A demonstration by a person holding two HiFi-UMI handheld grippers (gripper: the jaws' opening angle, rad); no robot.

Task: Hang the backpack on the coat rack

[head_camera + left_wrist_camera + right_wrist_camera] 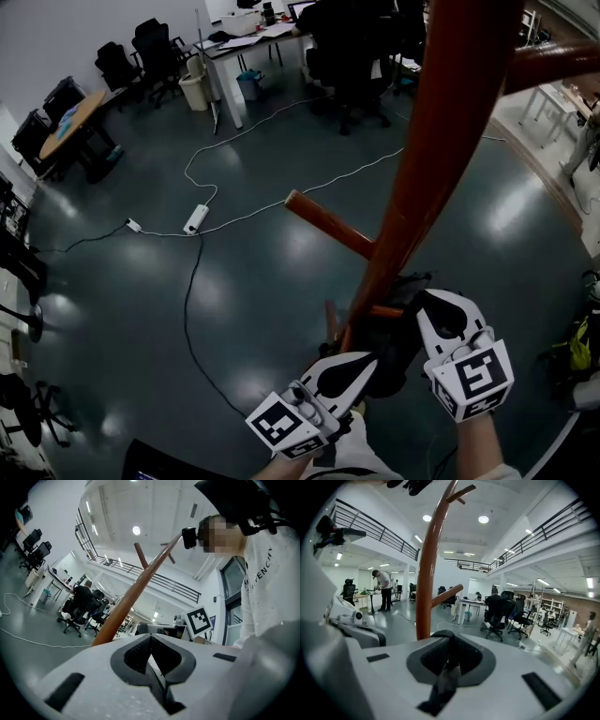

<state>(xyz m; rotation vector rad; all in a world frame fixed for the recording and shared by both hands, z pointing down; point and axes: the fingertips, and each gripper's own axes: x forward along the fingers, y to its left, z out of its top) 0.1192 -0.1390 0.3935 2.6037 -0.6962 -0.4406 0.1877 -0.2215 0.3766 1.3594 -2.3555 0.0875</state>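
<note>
Backpack (pixel 398 352), dark, sits low against the rack pole, between the two grippers. The head view does not show whether it rests on a peg.

Floor (pixel 141 319): glossy grey, reflecting the ceiling lights.

Rack (pixel 431 141): a red-brown pole crossing the head view from upper right to lower centre. It also appears beyond the jaws in the left gripper view (pixel 131 597) and the right gripper view (pixel 425 573). One peg (pixel 328 225) juts to the left of the pole.

Desk (pixel 253 42) and chairs (pixel 155 47): at the far wall, well apart from the rack.

Right gripper (pixel 433 302): just beside the pole, at the backpack's upper edge. Its jaws are closed (pixel 449 656) on a black strap (pixel 443 686) that trails toward the camera.

Left gripper (pixel 361 367): lower, touching the backpack's left side. Its jaws are pressed together (pixel 151 656); no view shows whether any fabric is pinched between them.

White cable (pixel 309 187): runs across the floor to a power strip (pixel 196 218). A black cable (pixel 192 309) curves from the strip toward the rack.
</note>
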